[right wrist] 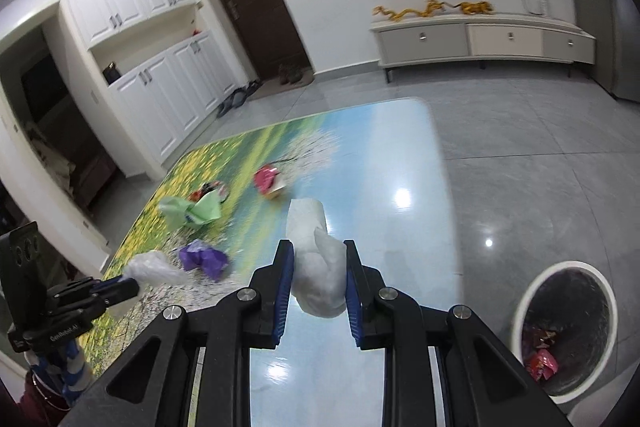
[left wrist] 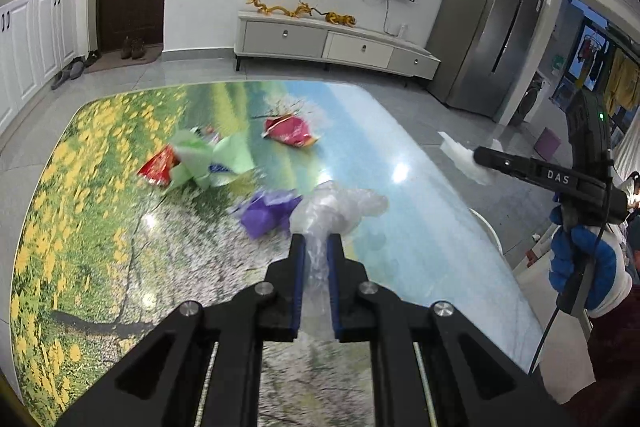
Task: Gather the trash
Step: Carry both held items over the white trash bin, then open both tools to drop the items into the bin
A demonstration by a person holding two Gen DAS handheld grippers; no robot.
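Currently, a crumpled clear plastic bag (left wrist: 336,207) is clamped between the pads of the left gripper (left wrist: 316,247), bulging out at twelve o'clock from the fingertips above the printed table (left wrist: 100,227). A white tissue wad (right wrist: 318,267) is pinched in the right gripper (right wrist: 318,251), its top sticking out at twelve o'clock. A purple wrapper (left wrist: 266,213) is seen on the table at ten o'clock from the left gripper; green wrappers (left wrist: 212,163) and a pink packet (left wrist: 290,131) lie farther off. A white bin (right wrist: 568,331) is seen at four o'clock from the right gripper.
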